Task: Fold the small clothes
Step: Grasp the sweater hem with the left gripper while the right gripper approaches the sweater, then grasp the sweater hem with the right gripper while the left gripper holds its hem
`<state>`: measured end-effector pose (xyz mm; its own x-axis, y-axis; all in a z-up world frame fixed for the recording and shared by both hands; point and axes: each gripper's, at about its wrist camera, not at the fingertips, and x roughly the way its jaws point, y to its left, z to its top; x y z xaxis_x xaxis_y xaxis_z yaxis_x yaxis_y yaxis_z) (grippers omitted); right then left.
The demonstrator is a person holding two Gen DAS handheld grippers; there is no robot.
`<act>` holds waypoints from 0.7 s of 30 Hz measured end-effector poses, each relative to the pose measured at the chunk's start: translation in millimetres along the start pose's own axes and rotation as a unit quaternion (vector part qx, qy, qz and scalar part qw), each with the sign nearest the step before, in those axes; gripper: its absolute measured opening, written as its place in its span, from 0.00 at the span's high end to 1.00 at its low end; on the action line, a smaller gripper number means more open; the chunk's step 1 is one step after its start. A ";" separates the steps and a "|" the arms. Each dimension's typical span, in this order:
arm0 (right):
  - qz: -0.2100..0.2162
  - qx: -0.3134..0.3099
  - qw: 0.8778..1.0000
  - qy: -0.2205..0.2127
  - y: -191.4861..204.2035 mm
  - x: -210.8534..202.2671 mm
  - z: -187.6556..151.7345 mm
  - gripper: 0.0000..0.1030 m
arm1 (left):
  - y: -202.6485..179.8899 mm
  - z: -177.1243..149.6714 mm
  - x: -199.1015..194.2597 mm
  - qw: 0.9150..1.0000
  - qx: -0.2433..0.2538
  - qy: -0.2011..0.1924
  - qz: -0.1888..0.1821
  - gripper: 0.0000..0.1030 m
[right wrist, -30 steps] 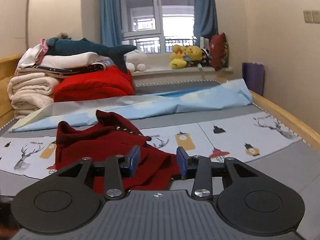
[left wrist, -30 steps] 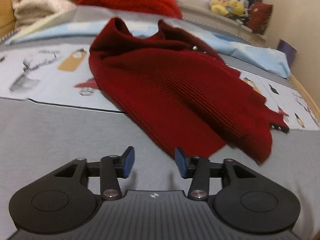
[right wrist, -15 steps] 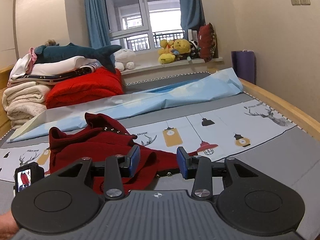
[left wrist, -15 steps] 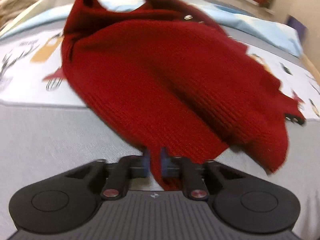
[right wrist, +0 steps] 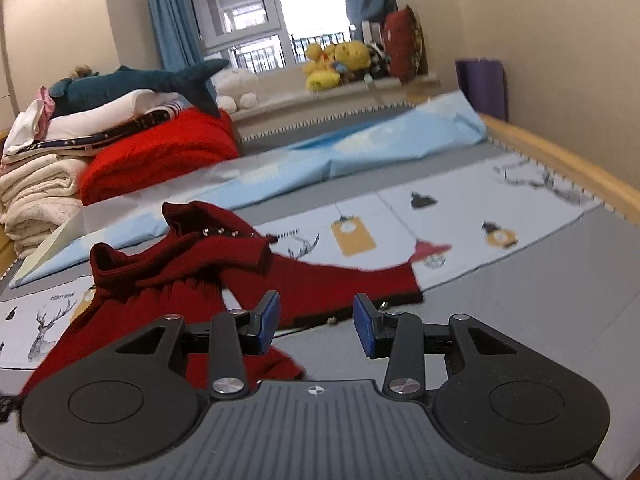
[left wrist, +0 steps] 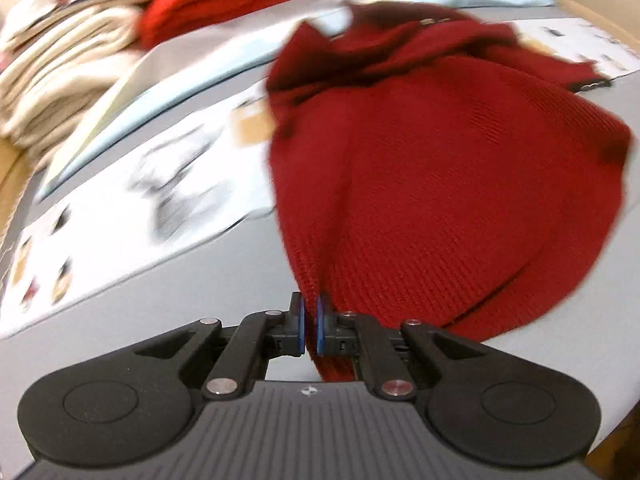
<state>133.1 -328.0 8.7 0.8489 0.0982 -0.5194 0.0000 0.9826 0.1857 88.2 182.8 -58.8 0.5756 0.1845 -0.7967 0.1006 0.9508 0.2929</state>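
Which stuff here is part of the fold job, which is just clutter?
In the job:
- red sweater
- left gripper, shut on its hem
- right gripper, open, empty

Lying about:
- blanket stack
- red blanket
- shark plush
- yellow plush
- blue sheet

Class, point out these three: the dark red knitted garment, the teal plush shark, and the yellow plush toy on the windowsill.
dark red knitted garment [left wrist: 440, 168], left wrist view, middle of the knit.
teal plush shark [right wrist: 132, 86], right wrist view, body.
yellow plush toy [right wrist: 352, 54], right wrist view, head.
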 end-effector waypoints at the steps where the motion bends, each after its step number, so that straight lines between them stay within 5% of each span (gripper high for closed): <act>1: -0.001 0.003 1.000 0.007 1.4 3.8 -1.3 0.59 | 12.1 -9.1 -0.3 1.000 -0.023 0.005 -0.006 0.95; 7: 0.011 0.005 0.996 0.086 21.2 42.1 -15.6 0.59 | 35.9 -19.6 8.7 0.996 -0.074 0.027 -0.035 0.89; 11: 0.021 0.010 0.989 0.144 38.5 75.9 -27.1 0.59 | 57.0 -17.7 12.7 0.990 -0.126 0.023 -0.061 0.62; 13: 0.019 0.008 0.986 0.164 47.5 93.8 -31.6 0.59 | 60.1 -16.3 30.4 0.984 -0.152 0.030 -0.081 0.59; 21: -0.006 -0.021 0.966 0.259 63.2 169.2 -59.1 0.52 | 63.1 -6.7 67.0 0.977 -0.178 0.080 -0.090 0.57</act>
<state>245.5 -240.0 -116.7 0.4707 0.1418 -0.8708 -0.0232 0.9886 0.1484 127.7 256.8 -97.3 0.4382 0.0164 -0.8987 -0.1171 0.9924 -0.0390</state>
